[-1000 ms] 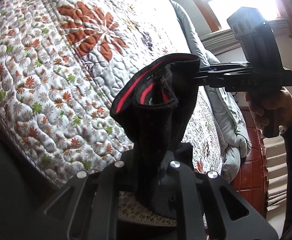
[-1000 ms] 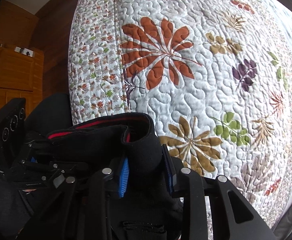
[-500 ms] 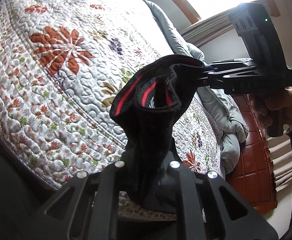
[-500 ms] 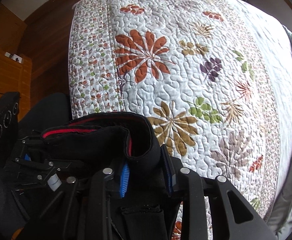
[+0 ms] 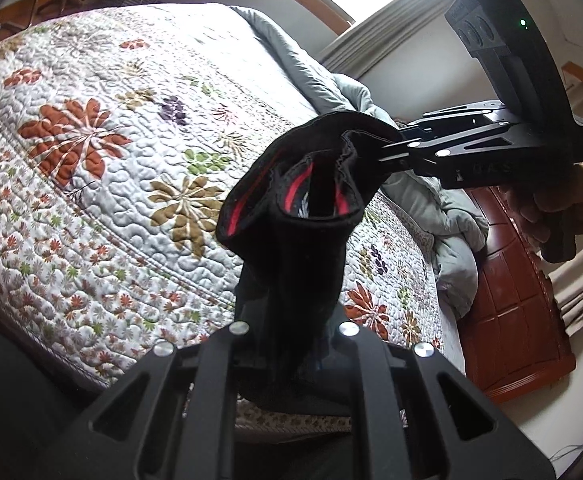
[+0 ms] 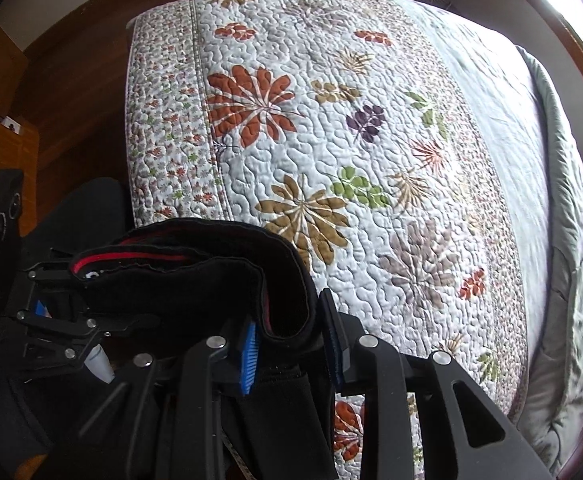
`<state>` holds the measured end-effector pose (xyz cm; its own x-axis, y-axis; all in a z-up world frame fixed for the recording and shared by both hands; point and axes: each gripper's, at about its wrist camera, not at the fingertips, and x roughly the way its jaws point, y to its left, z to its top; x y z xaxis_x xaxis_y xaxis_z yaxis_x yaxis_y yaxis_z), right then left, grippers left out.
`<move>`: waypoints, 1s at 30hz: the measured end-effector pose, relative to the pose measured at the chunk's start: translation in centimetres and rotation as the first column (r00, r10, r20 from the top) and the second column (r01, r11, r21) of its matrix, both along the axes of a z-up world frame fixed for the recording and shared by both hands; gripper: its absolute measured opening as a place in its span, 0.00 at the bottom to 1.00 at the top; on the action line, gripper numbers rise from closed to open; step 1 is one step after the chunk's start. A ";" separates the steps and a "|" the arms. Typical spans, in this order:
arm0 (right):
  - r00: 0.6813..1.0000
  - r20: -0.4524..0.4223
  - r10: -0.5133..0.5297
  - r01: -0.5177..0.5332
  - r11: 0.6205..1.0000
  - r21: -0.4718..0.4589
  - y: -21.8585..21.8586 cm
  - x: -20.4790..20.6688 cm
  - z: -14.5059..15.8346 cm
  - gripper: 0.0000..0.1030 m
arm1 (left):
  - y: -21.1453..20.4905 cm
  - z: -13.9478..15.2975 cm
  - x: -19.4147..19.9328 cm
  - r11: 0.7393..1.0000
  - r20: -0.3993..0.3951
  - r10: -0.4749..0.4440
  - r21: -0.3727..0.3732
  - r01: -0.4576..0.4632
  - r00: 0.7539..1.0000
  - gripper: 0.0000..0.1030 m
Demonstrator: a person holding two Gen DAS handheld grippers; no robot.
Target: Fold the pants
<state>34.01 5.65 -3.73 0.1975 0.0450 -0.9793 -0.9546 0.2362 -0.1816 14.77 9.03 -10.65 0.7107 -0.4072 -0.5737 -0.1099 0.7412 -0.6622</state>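
Note:
Black pants [image 5: 295,264] with a red stripe inside the waistband hang in the air over the near edge of the bed, held up between both grippers. My left gripper [image 5: 291,334] is shut on one bunched side of the waistband, and the cloth hides its fingertips. My right gripper [image 5: 389,148] reaches in from the right and pinches the far side of the band, which gapes open between the two grips. In the right wrist view the blue pads [image 6: 249,354] of my right gripper [image 6: 291,344] press on a thick fold of the pants [image 6: 219,276]. The left gripper [image 6: 71,312] holds the other end at the left.
A quilted floral bedspread [image 5: 111,200] [image 6: 371,152] covers the bed below. A rumpled grey duvet [image 5: 443,208] [image 6: 563,240] lies along its far side. A red-brown wooden cabinet [image 5: 519,312] stands right of the bed, and wooden floor [image 6: 71,100] shows at the left. A person's hand [image 5: 551,208] grips the right handle.
Both grippers have risen with the pants still in them, so much more of the bed shows below. The left gripper has rolled somewhat. Both grips are unchanged.

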 end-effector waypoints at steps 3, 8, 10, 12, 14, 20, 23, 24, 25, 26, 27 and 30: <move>1.000 0.026 -0.008 0.008 1.000 0.005 -1.5 -0.4 0.9 0.27 | -1.3 1.0 -0.1 0.999 0.017 -0.022 0.027 0.021 1.000 0.10; 0.998 0.053 -0.030 0.029 0.999 0.016 -3.7 -0.9 2.1 0.26 | -3.4 2.4 -0.2 0.996 0.041 -0.061 0.066 0.058 0.997 0.10; 0.997 0.064 -0.039 0.038 0.999 0.023 -4.8 -1.1 2.5 0.26 | -4.2 2.8 -0.3 0.994 0.048 -0.075 0.079 0.071 0.996 0.10; 0.996 0.074 -0.050 0.048 0.998 0.031 -5.9 -1.3 2.8 0.25 | -4.9 3.2 -0.3 0.992 0.054 -0.088 0.092 0.083 0.995 0.10; 0.995 0.081 -0.060 0.057 0.998 0.033 -6.8 -1.4 3.0 0.25 | -5.7 3.4 -0.3 0.990 0.057 -0.103 0.102 0.097 0.993 0.10; 0.991 0.099 -0.089 0.085 0.995 0.045 -9.6 -1.6 3.3 0.24 | -8.3 4.2 -0.4 0.981 0.069 -0.152 0.135 0.142 0.986 0.10; 0.989 0.104 -0.104 0.099 0.994 0.052 -11.1 -1.7 3.3 0.23 | -9.7 4.4 -0.3 0.975 0.072 -0.176 0.150 0.163 0.982 0.10; 0.988 0.104 -0.111 0.106 0.993 0.056 -11.7 -1.6 3.3 0.23 | -10.0 4.5 -0.3 0.974 0.072 -0.182 0.153 0.169 0.981 0.10; 0.988 0.105 -0.115 0.109 0.992 0.058 -12.1 -1.6 3.3 0.23 | -10.4 4.5 -0.3 0.972 0.072 -0.187 0.157 0.174 0.980 0.10; 0.987 0.105 -0.120 0.114 0.992 0.061 -12.5 -1.6 3.3 0.23 | -10.8 4.5 -0.3 0.970 0.072 -0.194 0.161 0.181 0.978 0.10; 0.987 0.106 -0.124 0.118 0.991 0.063 -13.0 -1.7 3.2 0.22 | -11.2 4.5 -0.3 0.969 0.072 -0.200 0.164 0.186 0.977 0.10; 0.985 0.109 -0.134 0.128 0.990 0.064 -14.2 -1.7 3.0 0.22 | -12.4 4.4 -0.2 0.964 0.070 -0.217 0.174 0.202 0.974 0.10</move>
<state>32.36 -8.56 -0.75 0.3147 0.0661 -0.9469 -0.8888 0.3706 -0.2696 14.56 -3.39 -6.21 0.6700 -0.4575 -0.5846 0.1129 0.8411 -0.5289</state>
